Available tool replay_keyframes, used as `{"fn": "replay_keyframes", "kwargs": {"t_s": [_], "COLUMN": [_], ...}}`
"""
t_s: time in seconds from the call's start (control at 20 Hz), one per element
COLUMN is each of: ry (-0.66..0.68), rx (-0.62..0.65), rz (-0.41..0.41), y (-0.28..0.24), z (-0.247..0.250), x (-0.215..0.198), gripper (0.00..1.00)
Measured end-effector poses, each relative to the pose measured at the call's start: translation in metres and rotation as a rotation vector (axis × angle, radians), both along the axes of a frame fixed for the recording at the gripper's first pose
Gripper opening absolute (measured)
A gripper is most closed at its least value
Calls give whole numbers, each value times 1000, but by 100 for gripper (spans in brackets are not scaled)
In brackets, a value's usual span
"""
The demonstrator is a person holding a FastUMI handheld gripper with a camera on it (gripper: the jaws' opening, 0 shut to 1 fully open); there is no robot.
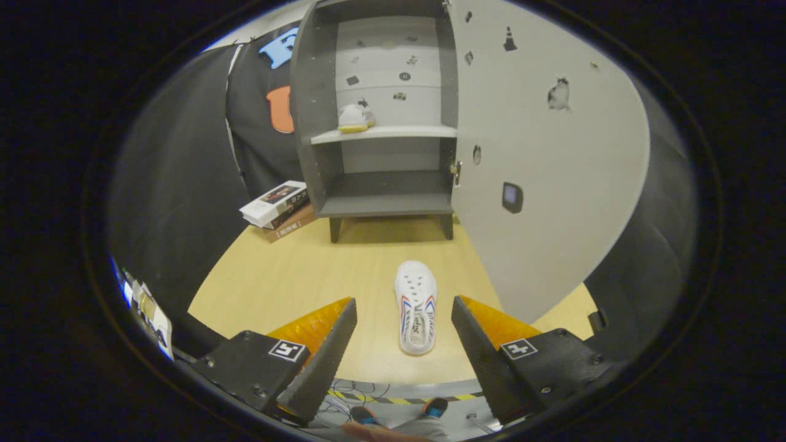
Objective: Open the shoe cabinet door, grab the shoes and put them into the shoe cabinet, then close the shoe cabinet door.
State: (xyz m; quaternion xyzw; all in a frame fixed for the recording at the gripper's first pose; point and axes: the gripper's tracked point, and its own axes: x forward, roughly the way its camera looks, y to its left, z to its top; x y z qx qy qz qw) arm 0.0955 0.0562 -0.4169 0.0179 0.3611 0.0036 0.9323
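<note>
The wooden table [276,276] spread widest across the gripper view, its pale top running from the fingers to the foot of the shoe cabinet [313,110]. The cabinet stood on short legs at the table's far side, grey, with its door [552,202] swung fully open to the right so that the door's inner face, dotted with small stickers, reached out over the table toward the right finger. Inside, a light shelf [384,132] divided the cabinet into an upper and a lower compartment. One shoe [356,116] already sat on that shelf, at its left end, in the upper compartment. Left of the cabinet's base, a small stack of boxes [277,209] lay on the table.

The second shoe [416,307], white with red and blue stripes on its sides, lay flat on the table near its front edge. Its long axis ran straight away from the fingers toward the cabinet, the rounded perforated toe pointing at the cabinet and the heel toward the camera.

The gripper [404,322] was spread wide, holding nothing, and the shoe lay between its two fingers without touching either. Below the table's edge, a person's feet [399,412] showed on the floor.
</note>
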Motion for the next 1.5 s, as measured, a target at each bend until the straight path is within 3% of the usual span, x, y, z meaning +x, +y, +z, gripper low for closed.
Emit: {"fn": "replay_keyframes", "kwargs": {"t_s": [0.2,0.4,0.9,1.1,1.3,1.5], "ry": [122,261,429,469,484,429], "rx": [7,65,133,94,136,121], "rz": [21,-9,-126,-213,-174,-146], "y": [7,5,-2,-14,-7,-11], "z": [-66,-120,-186,-191,-193,-186], "x": [22,40,82,84,85,85], "gripper": [100,100,74,38,5,4]}}
